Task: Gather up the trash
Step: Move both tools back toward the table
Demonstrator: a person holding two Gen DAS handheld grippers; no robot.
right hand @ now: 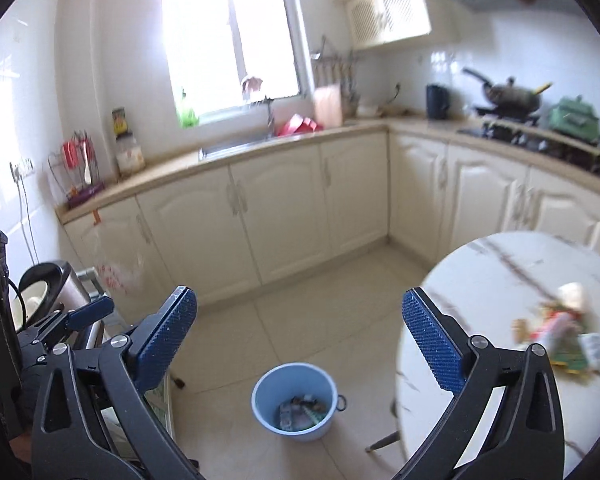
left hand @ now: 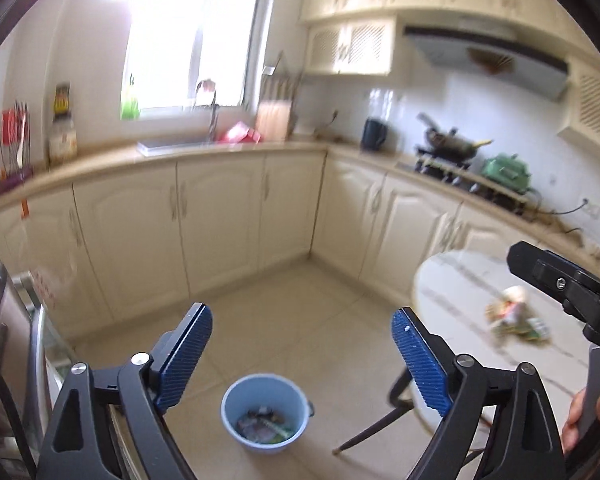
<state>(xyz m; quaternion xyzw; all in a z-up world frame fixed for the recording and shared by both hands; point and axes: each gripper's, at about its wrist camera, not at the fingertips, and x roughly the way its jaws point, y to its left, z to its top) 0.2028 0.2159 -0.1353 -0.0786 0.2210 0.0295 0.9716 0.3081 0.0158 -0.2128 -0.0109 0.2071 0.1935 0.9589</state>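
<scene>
A light blue bucket stands on the tiled floor with several wrappers in its bottom; it also shows in the right wrist view. A small heap of trash, wrappers and a crumpled pale piece, lies on the round white marbled table; in the right wrist view the heap is on the table at the right. My left gripper is open and empty, held high above the bucket. My right gripper is open and empty, above the floor left of the table.
Cream cabinets run along the back and right walls under a counter with a sink, a kettle and a stove with a wok. A steel appliance stands at the left. A chair leg shows beside the bucket.
</scene>
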